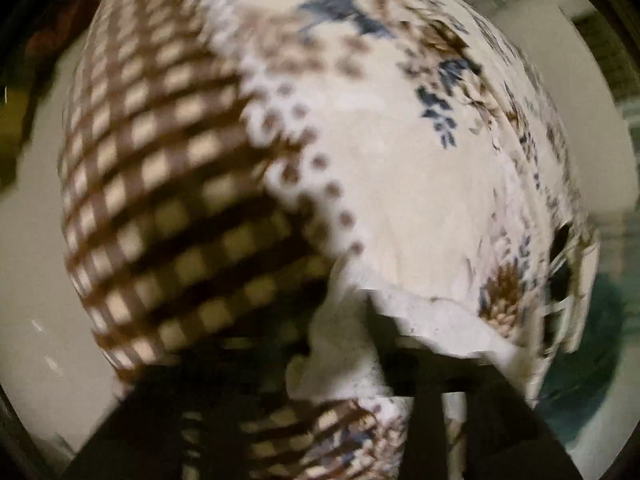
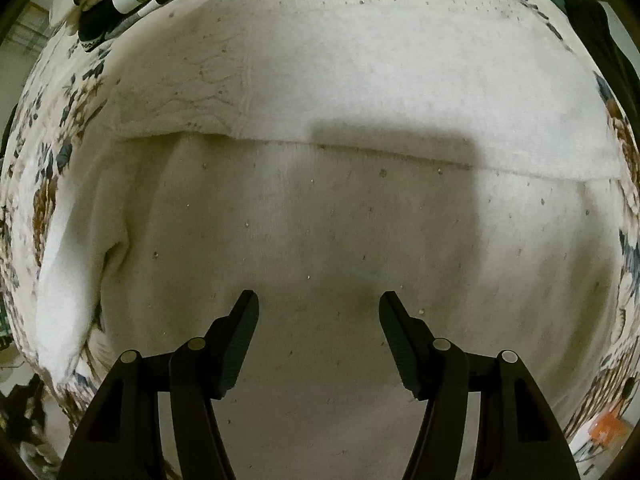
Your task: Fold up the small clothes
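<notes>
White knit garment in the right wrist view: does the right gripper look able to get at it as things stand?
Probably yes. The right gripper points down over the white knit garment with its jaws apart and empty, and nothing lies between the fingertips and the fabric. The garment lies flat, so pinching a layer may need an edge.

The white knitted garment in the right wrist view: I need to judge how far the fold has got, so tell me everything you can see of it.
The white knitted garment looks like soft, fuzzy knit dotted with tiny beads. It lies flat on a floral sheet, filling most of the view. One layer is folded over, its straight edge running across the middle. A rounded fold bulges at the left side. The right gripper hangs open above it, nothing between the fingers, casting a shadow on it.
</notes>
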